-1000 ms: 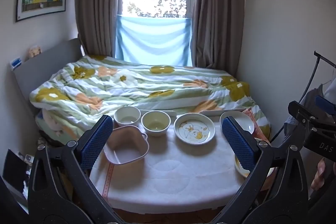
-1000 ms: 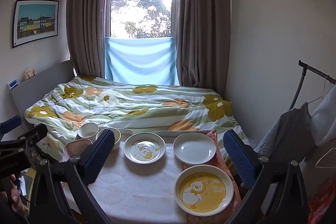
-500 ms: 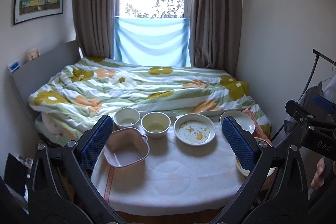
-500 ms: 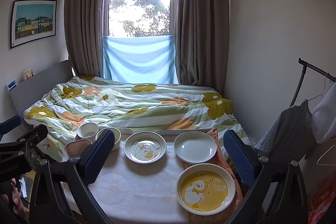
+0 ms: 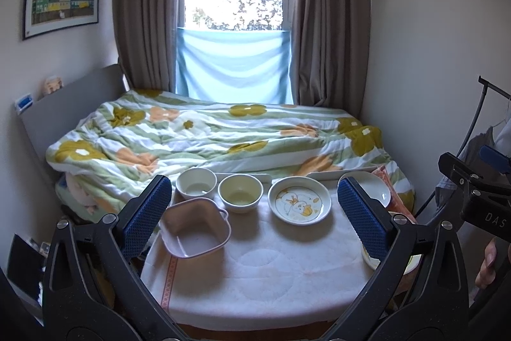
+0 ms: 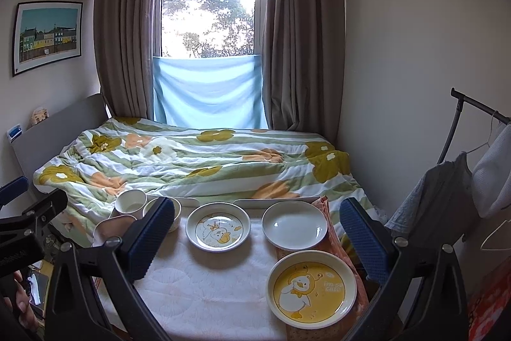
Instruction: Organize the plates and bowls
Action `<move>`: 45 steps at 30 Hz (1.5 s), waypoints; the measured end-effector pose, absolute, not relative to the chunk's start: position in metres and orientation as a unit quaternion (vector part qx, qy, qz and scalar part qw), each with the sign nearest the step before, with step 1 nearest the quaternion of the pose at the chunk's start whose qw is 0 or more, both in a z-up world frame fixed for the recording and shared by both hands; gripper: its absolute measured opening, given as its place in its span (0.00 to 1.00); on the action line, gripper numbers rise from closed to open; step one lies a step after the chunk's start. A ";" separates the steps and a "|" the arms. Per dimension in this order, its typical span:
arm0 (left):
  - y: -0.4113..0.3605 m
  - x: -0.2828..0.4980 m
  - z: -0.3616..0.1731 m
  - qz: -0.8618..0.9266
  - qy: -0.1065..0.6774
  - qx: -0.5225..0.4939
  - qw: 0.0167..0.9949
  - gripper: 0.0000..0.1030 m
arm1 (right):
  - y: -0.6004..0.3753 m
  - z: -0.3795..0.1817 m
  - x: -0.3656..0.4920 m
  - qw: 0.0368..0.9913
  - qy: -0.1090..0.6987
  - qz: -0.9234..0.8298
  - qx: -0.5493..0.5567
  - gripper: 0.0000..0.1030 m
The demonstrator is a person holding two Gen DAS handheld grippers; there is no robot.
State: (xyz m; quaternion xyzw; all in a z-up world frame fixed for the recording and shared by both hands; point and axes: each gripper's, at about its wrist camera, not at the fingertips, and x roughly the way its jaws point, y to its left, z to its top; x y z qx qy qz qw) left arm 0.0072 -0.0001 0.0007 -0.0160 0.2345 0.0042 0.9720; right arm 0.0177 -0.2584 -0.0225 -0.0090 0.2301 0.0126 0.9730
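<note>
Against a second ago almost nothing on the small table under its white quilted cloth [image 5: 265, 270] has moved; only the view from the left gripper [image 5: 255, 213] has crept a touch nearer, so the dishes sit slightly lower in its sight. That tool hangs level above the near edge of the table, its blue-padded fingers [image 5: 147, 210] spread wide with nothing between them. The right gripper [image 6: 255, 240] is posed the same way, level, splayed wide and empty, just to the right; a fingertip shows beneath its black body, which carries the letters "DAS" in white. Taking the white deep plate with a duck drawing [image 5: 299, 204] [image 6: 218, 231] as the landmark: immediately left of it sits the cream round bowl [image 5: 240, 193], and left again the white round bowl [image 5: 196, 183], the two nearly touching. Nearer and left of the duck plate is the pale pink squarish bowl with small handles [image 5: 195, 227]. Right of the duck plate lies the plain white plate [image 6: 294, 225], and nearer than that, at the table's right edge, the yellow plate with a white duck [image 6: 311, 288], on which small lettering seems to read "I'm so cute". Beyond the duck plate spreads the green-and-orange flowered quilt [image 5: 217, 136] on the bed.
</note>
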 end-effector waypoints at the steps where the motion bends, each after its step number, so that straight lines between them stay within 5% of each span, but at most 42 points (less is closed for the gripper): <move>1: 0.000 0.007 0.001 0.005 0.234 -0.017 0.972 1.00 | -0.259 -0.022 0.018 0.973 0.230 0.012 -0.009 1.00; 45: -0.002 0.004 0.002 0.009 0.232 -0.022 0.973 1.00 | -0.262 -0.017 0.019 0.973 0.229 0.011 -0.006 1.00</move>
